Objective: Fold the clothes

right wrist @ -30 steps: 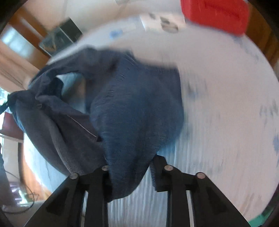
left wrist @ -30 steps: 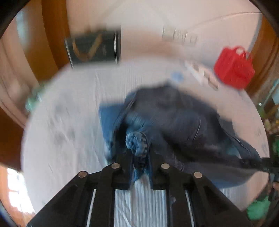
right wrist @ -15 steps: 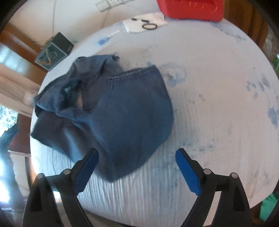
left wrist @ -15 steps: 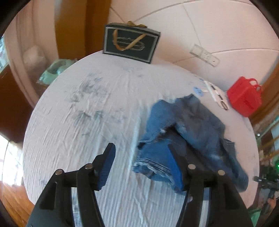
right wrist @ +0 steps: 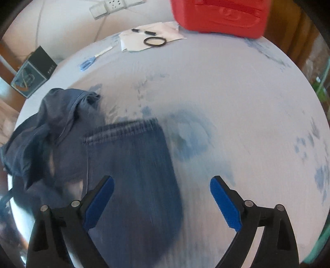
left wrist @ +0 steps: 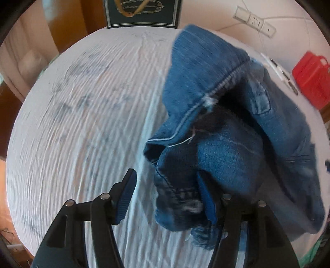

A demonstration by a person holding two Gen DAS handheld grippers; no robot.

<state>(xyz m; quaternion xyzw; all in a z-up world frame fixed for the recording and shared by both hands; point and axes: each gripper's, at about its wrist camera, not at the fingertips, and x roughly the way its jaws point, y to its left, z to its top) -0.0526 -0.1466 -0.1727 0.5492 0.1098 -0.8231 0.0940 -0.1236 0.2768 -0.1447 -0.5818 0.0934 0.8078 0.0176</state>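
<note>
Red case (right wrist: 220,16), black ring (right wrist: 154,41) on paper (right wrist: 148,39), scissors (right wrist: 92,58), dark box (left wrist: 142,13), wall sockets (left wrist: 254,20)

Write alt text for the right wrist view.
The open right gripper hovers over crumpled blue denim jeans on a round table with a white, blue-stained cloth. At the far edge sit a red case, a black ring on paper and a dark box.
</note>
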